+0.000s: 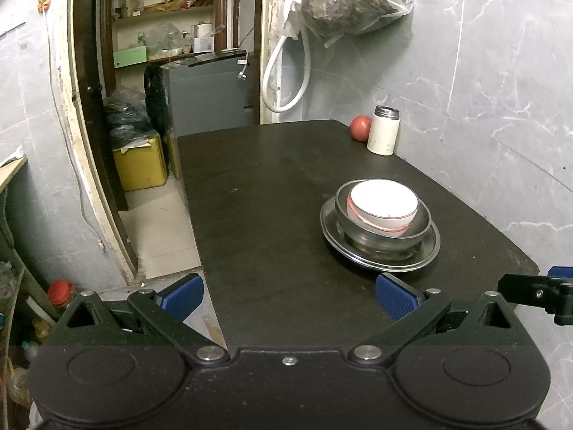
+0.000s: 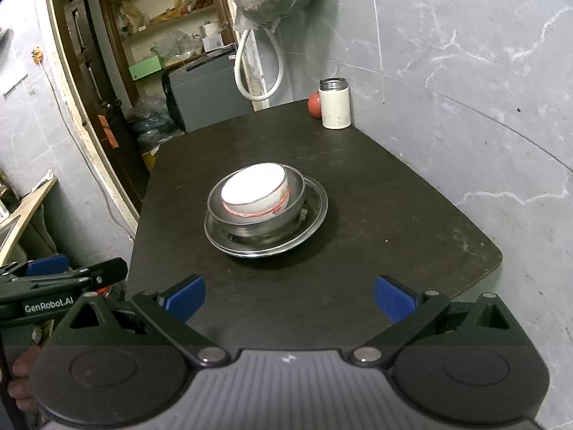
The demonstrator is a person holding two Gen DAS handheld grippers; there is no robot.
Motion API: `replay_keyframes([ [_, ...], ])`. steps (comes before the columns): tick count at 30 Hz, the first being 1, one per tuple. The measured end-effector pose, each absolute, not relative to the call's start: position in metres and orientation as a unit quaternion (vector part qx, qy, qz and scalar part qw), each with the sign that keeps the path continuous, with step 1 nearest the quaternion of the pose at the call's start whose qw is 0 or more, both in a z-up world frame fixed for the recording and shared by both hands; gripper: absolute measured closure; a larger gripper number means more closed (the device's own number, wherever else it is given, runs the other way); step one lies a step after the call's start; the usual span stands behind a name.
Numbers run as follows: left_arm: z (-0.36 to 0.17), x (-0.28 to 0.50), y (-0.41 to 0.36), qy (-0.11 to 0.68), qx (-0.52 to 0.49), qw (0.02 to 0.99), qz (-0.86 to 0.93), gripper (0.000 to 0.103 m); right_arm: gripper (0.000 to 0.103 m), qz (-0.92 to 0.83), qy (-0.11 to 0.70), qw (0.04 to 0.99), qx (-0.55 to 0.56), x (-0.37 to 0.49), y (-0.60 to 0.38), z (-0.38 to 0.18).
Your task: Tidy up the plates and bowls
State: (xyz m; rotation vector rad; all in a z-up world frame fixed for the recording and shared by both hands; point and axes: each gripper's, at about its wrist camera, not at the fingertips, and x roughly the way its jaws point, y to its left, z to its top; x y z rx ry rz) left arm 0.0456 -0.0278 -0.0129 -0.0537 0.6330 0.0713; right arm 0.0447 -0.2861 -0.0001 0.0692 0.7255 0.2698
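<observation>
A: So where's the crockery from where you stand?

B: All in 1 stack on the dark table (image 2: 394, 215). A white ceramic bowl (image 2: 256, 190) with a red band sits inside a steel bowl (image 2: 286, 211), and that sits on a steel plate (image 2: 315, 215). The white bowl leans, its rim tipped up toward the wall side, so it isn't seated flat.

A: And the 2 tools?

B: Both held back at the near edge, neither touching anything. The left gripper (image 1: 288, 295) has its blue pads spread wide with nothing between them. The right gripper (image 2: 290, 295) is the same, parted and empty.

A: Which one is better placed?

B: The right, I'd say. In its view the stack lies almost dead ahead, only a little to the left of the line between its fingers. For the left one the stack lies forward and off to its right, out past its right pad (image 1: 395, 299), so it would have to swing across.

A: Any long axis to line up with?

B: None, everything is round, so any approach angle suits. What matters is the tilt: the raised side of the white bowl's rim is the easier lip to pinch.

A: Anything in the way?

B: No. The white flask (image 2: 335, 104) and the red fruit (image 2: 313, 105) stand at the far corner against the wall, well apart from the stack.
</observation>
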Motion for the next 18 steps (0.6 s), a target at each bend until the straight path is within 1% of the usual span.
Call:
replay_keyframes([
  [18,-0.019,0.06,-0.027,0.325,-0.027,0.945,0.034,0.001,0.0,0.131,0.366,0.921,0.033,0.059,-0.284,-0.005],
])
